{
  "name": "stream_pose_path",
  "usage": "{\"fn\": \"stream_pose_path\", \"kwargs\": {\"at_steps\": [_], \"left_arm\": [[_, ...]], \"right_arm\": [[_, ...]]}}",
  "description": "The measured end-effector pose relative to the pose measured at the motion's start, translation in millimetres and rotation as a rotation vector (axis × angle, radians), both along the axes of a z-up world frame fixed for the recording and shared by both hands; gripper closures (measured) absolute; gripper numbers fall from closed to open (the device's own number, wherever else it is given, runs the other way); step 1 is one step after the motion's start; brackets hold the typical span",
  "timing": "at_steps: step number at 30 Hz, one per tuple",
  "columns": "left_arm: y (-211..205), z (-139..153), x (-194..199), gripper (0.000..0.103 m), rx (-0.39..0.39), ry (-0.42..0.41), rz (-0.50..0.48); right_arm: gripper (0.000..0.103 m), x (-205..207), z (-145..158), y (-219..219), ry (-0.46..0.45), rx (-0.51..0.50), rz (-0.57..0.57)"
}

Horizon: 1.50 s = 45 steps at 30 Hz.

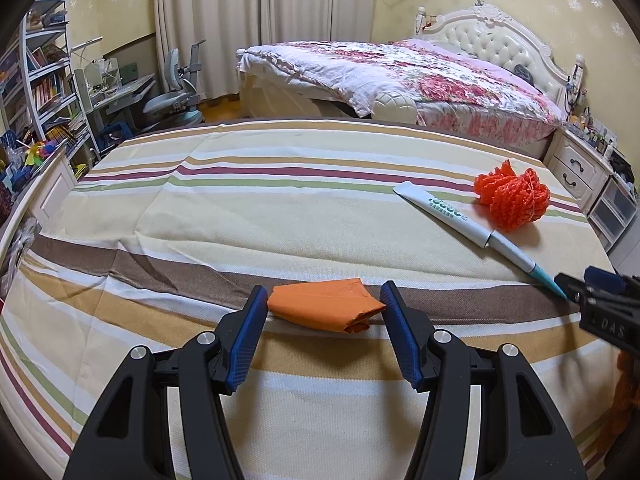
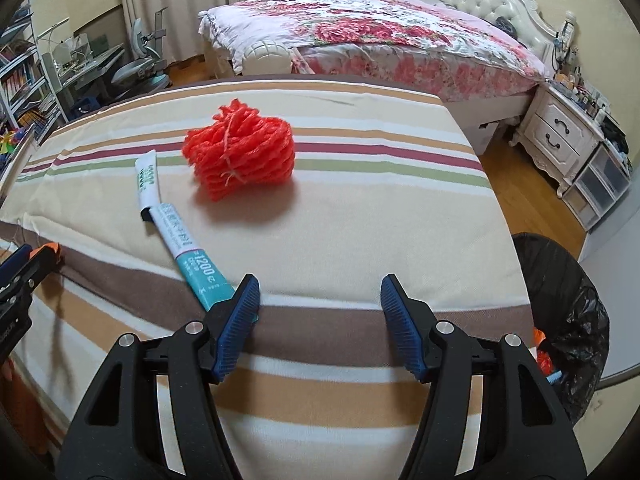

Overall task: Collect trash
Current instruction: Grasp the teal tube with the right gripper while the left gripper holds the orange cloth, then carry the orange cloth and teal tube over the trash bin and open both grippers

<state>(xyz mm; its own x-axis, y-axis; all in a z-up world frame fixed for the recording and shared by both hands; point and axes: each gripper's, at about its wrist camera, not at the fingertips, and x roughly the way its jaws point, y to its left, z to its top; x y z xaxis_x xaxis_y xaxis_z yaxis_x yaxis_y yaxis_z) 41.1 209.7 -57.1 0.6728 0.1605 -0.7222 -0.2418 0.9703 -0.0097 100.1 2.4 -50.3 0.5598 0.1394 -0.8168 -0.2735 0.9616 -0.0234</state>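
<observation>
A: How far along is the collecting?

B: Partway, I judge. Three pieces lie on the striped cloth-covered surface: a folded orange paper wrapper, a long white-and-teal cardboard toothpaste box, and a bright orange-red bundle of plastic mesh netting. At the near right, beside the surface, stands a bin lined with a black plastic bag, and a few coloured scraps show at its rim, so some trash seems to be in already.

A: Where is the wrapper relative to the left gripper?

B: Right between the blue pads. The jaws stand spread, one on each side of the wrapper, with the right pad close against its crumpled end and the left pad just beside its other end. They are not pinching it yet; I cannot tell whether either pad touches.

A: And the right gripper?

B: Its jaws are spread as well and hold nothing. The teal end of the toothpaste box lies just beside the left pad, partly hidden behind it, outside the gap. The mesh bundle lies farther away, ahead of the gap and slightly left of it, with the box's white end on its left.

A: What else is around?

B: A bed with a floral quilt on the far side, a white nightstand at the right, and a bookshelf and desk chair at the far left.
</observation>
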Motion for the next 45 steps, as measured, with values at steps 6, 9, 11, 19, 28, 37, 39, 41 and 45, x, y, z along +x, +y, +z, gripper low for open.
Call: {"fn": "stream_pose_path", "kwargs": {"at_steps": [6, 9, 11, 19, 28, 37, 39, 41, 45], "left_arm": [[6.1, 1.6, -6.6, 0.046, 0.000, 0.000, 0.012], [10.6, 2.0, -9.4, 0.046, -0.001, -0.001, 0.023], [13.9, 2.1, -11.5, 0.046, -0.002, -0.002, 0.031], [20.7, 1.7, -15.7, 0.046, -0.010, -0.006, 0.042], [21.0, 1.4, -16.6, 0.046, -0.010, -0.008, 0.041], [18.7, 5.3, -18.8, 0.046, 0.004, -0.022, 0.030], [17.2, 6.4, -19.4, 0.046, 0.008, -0.027, 0.028], [15.6, 6.6, -21.0, 0.046, 0.011, -0.030, 0.027], [11.4, 7.3, -20.9, 0.046, 0.013, -0.033, 0.021]], "right_arm": [[0.038, -12.0, 1.7, 8.4, -0.021, -0.024, 0.014], [0.038, -15.0, 8.0, 8.0, -0.040, 0.004, -0.001], [0.038, -17.0, 13.0, 12.1, -0.057, 0.018, 0.011], [0.038, -20.8, 5.1, 46.8, -0.034, 0.013, 0.134], [0.066, -23.9, 1.8, 46.2, -0.028, 0.014, 0.132], [0.083, -30.7, 2.2, 36.7, -0.023, 0.037, 0.106], [0.083, -33.7, 2.9, 32.3, -0.026, 0.046, 0.095], [0.083, -34.5, 3.9, 28.1, -0.027, 0.057, 0.086], [0.083, -37.1, 5.9, 17.9, -0.033, 0.073, 0.062]]}}
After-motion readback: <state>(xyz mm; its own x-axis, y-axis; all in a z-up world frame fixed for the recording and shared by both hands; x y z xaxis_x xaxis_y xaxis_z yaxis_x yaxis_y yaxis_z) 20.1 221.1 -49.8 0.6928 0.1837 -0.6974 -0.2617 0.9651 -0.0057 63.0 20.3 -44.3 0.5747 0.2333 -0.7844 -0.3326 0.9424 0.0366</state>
